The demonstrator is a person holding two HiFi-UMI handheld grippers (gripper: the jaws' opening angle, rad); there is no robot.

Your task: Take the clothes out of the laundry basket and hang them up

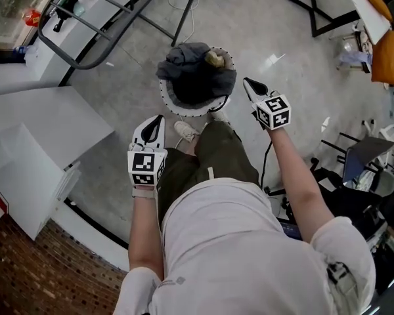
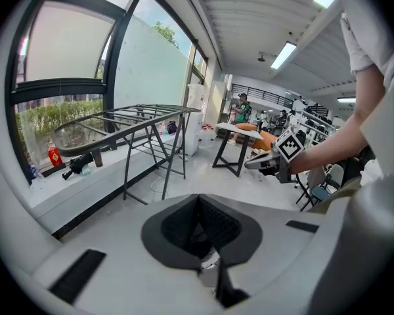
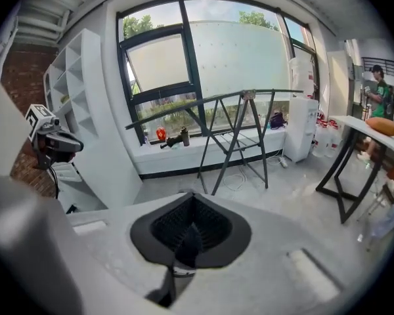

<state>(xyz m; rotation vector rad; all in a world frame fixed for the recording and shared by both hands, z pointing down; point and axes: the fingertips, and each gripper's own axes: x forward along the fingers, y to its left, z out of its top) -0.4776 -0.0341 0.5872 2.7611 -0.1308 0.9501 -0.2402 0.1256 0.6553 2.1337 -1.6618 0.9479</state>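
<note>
Both jaw pairs are pressed together on nothing. The round laundry basket (image 1: 177, 107), heaped with dark clothes (image 1: 197, 77), stands on the pale floor (image 1: 118, 84) ahead of and below the two, between them. The right hand-held gripper (image 1: 247, 82) looks nearer its rim than the left hand-held gripper (image 1: 160, 119). The drying rack (image 1: 98, 21) stands beyond, leftward.

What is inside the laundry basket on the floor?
The laundry basket holds a heap of dark clothes that spills over its rim, with a small tan piece on top. Whatever lies under the heap, and the basket's bottom, is covered.
</note>
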